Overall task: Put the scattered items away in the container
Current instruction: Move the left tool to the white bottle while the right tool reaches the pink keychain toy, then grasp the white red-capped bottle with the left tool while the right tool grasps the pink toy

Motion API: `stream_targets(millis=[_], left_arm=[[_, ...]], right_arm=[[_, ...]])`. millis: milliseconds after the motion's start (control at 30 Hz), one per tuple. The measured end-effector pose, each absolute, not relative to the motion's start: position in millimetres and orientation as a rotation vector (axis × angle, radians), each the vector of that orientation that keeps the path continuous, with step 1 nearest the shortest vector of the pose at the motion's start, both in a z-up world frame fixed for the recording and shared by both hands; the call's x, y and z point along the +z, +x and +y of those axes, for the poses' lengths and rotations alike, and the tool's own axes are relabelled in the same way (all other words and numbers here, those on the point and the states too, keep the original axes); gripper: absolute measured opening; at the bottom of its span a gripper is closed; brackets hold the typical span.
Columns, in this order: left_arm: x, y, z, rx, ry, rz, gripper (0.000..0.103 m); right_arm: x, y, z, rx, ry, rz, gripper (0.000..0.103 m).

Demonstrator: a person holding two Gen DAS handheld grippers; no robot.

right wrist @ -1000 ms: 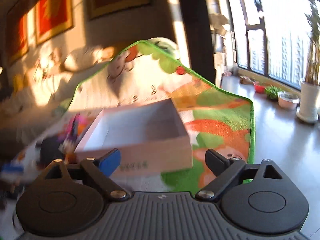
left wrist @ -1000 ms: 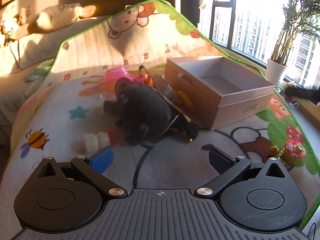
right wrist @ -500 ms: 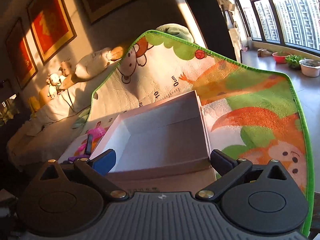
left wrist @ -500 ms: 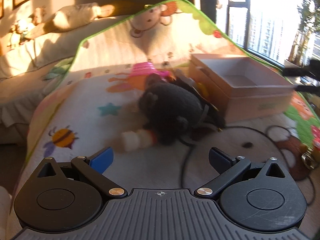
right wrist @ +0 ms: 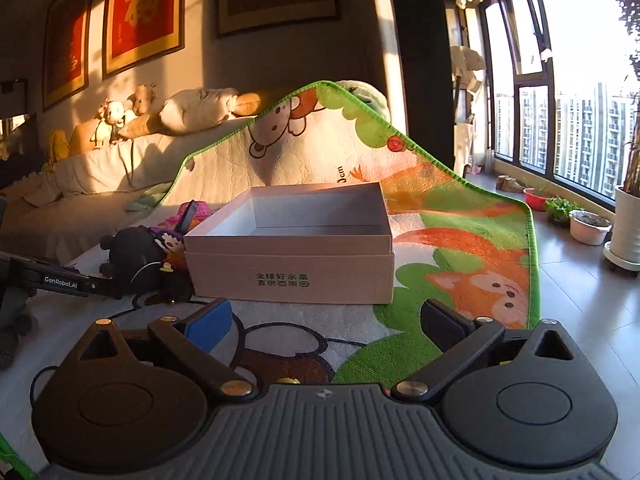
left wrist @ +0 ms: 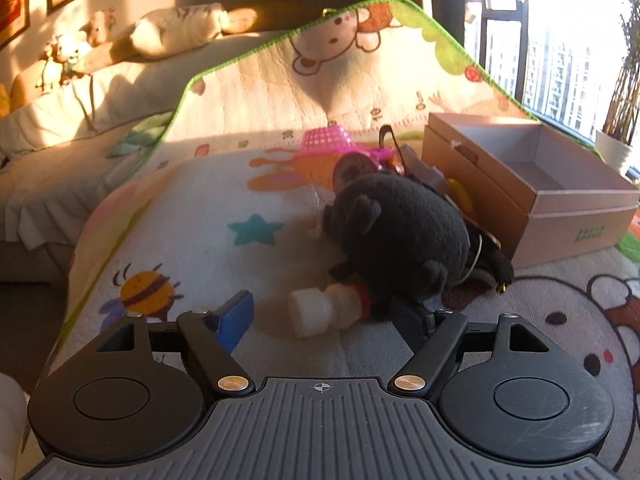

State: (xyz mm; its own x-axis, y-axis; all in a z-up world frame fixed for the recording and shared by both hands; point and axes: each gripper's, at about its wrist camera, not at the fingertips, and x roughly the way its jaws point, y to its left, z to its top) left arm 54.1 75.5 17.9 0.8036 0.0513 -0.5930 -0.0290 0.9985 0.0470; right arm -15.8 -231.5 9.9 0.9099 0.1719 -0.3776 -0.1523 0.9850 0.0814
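A pink open cardboard box (left wrist: pixel 532 188) (right wrist: pixel 292 256) stands on the play mat, its inside bare. A black plush toy (left wrist: pixel 400 236) (right wrist: pixel 132 256) lies left of the box among small toys. A small white bottle with a red band (left wrist: pixel 324 308) lies on its side just in front of the plush. My left gripper (left wrist: pixel 324 320) is open, its fingers on either side of the bottle, close to the mat. My right gripper (right wrist: pixel 324 320) is open and empty, low over the mat in front of the box.
A pink toy basket (left wrist: pixel 326 142) and mixed small toys (left wrist: pixel 452 188) lie behind the plush. The mat (left wrist: pixel 200 248) runs up over a sofa (right wrist: pixel 100 176) with stuffed animals. Plant pots (right wrist: pixel 588 226) stand by the window on the right.
My left gripper moved forward and down toward the white bottle, which now lies between its fingers. My right gripper pulled back and dropped lower, so the box now sits farther ahead.
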Motion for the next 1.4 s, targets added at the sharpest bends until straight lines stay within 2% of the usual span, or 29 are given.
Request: stream_targets(millis=[100, 167, 267, 500, 667, 833, 900, 967, 1033, 1233, 1400], left_arm=[[14.7, 59.8, 76.4, 0.062, 0.032, 0.643, 0.075], [10.6, 62.9, 76.2, 0.062, 0.036, 0.656, 0.062], [7.2, 63.2, 74.8, 0.053, 0.051, 0.653, 0.052], [23.9, 35.7, 62.9, -0.048, 0.022, 0.622, 0.052], [31.7, 0.0, 17.2, -0.281, 0.024, 0.628, 0.053], [17.2, -6.9, -24.9, -0.399, 0.105, 0.678, 0.054], [12.0, -9.0, -29.8, -0.405, 0.126, 0.690, 0.059], [7.9, -12.1, -27.2, -0.399, 0.128, 0.700, 0.071], [5.4, -13.7, -21.0, -0.387, 0.122, 0.706, 0.076], [8.5, -20.6, -1.4, -0.360, 0.069, 0.705, 0.096], [4.8, -19.7, 6.6, -0.329, 0.020, 0.725, 0.101]], right_arm=[[7.8, -11.2, -230.4, 0.151, 0.052, 0.407, 0.101], [6.5, -12.0, -231.2, 0.151, 0.057, 0.407, 0.101], [3.9, -9.8, -233.7, 0.141, 0.076, 0.429, 0.102], [1.1, -7.9, -244.3, 0.117, 0.149, 0.441, 0.102], [0.8, -8.7, -246.4, 0.108, 0.169, 0.442, 0.102], [2.8, -17.7, -239.8, 0.100, 0.119, 0.460, 0.102], [2.1, -26.4, -236.3, 0.134, 0.083, 0.473, 0.102], [0.5, -34.6, -233.2, 0.155, 0.044, 0.483, 0.103], [-2.5, -37.8, -232.9, 0.165, 0.036, 0.499, 0.103], [-3.6, -35.2, -230.9, 0.240, 0.135, 0.568, 0.103], [9.1, -54.0, -214.3, 0.369, 0.100, 0.525, 0.103]])
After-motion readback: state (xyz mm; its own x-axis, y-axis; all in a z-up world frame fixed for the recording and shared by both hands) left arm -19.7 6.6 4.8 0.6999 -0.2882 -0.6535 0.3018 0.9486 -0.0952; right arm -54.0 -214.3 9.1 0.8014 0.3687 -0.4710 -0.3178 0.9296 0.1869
